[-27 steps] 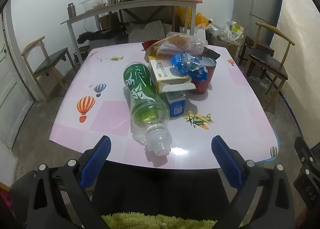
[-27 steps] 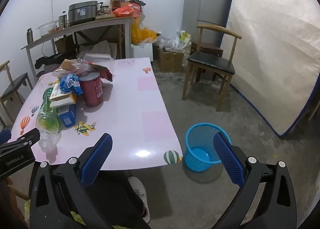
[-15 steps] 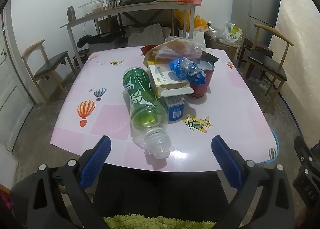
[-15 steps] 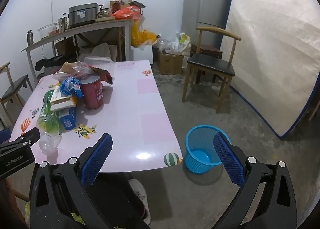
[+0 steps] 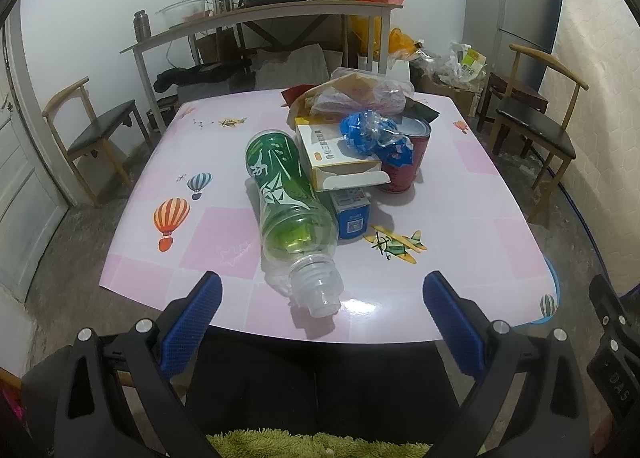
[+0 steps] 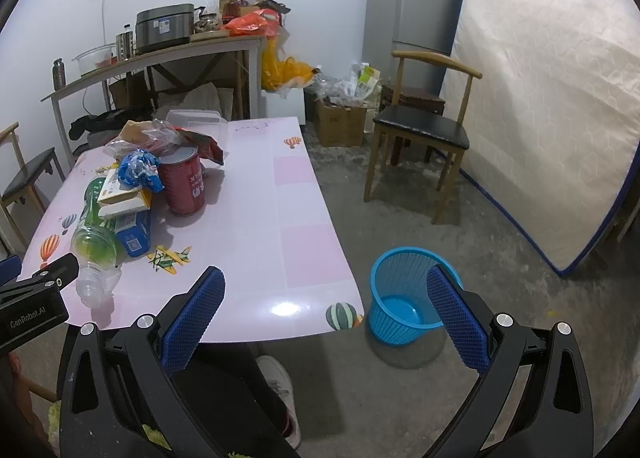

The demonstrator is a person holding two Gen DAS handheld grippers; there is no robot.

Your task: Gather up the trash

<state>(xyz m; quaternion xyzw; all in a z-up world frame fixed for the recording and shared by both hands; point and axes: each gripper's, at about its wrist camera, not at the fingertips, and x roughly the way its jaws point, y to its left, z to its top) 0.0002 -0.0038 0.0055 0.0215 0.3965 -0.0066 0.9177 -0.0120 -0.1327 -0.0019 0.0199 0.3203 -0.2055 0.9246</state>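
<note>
Trash is piled on a pink patterned table: a green plastic bottle on its side, a white and yellow box, a small blue carton, a red can, a crumpled blue wrapper and clear plastic bags. A blue mesh bin stands on the floor right of the table. My left gripper hangs open before the table's near edge, short of the bottle's mouth. My right gripper is open, empty, over the table's near right corner.
Wooden chairs with black seats stand at the left and right. A long side table with a cooker and jars runs along the back wall. A fridge, a leaning mattress and cardboard boxes fill the right side.
Both views have shifted slightly: the table and its trash sit a little lower and farther in the left view. Both grippers stay open and empty.
</note>
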